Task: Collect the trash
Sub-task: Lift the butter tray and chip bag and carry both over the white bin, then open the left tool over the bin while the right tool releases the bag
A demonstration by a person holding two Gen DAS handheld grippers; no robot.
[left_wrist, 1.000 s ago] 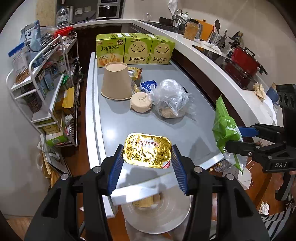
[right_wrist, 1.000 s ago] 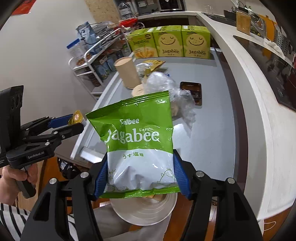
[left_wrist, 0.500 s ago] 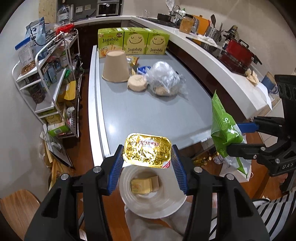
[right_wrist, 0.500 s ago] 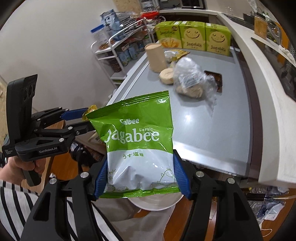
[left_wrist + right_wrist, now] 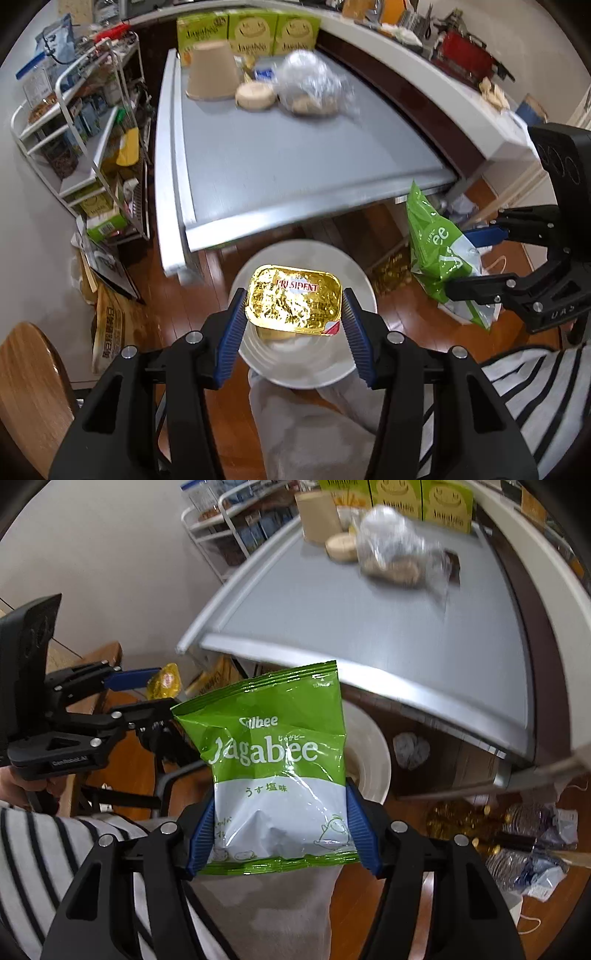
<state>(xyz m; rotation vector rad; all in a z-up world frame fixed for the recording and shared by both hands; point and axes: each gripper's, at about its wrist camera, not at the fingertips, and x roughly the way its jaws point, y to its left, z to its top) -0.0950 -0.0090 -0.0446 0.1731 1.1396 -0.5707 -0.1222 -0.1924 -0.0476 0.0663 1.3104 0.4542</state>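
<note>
Kitchen setting: a grey table (image 5: 295, 162) stands on a wooden floor, with a white wire shelf rack (image 5: 74, 122) at its left side and a white counter (image 5: 424, 74) along its right.

Left zone: a wooden chair seat (image 5: 26, 384) occupies the lower left corner of the left wrist view. A printed brown paper bag (image 5: 107, 328) lies on the floor near the table corner.

Table far end, left to right: an inverted tan paper cup (image 5: 212, 75), a round tan lid (image 5: 256, 96) just beside it, and a crumpled clear plastic bag (image 5: 310, 83). Three green Jagabee boxes (image 5: 247, 31) stand in a row behind them.

Centre: the left gripper (image 5: 293, 314) is closed on a gold foil President butter tub (image 5: 293, 301), one blue pad on each short side. The tub is held off the table, directly above a round white bin opening (image 5: 354, 273).

Right zone: the right gripper (image 5: 280, 830) is clamped on the lower part of a green Jagabee chip bag (image 5: 273, 760), which stands upright between the pads. In the left wrist view this bag (image 5: 439, 258) hangs to the right of the bin, apart from the tub. Clear plastic bags (image 5: 532, 834) lie on the floor under the table's right end.
</note>
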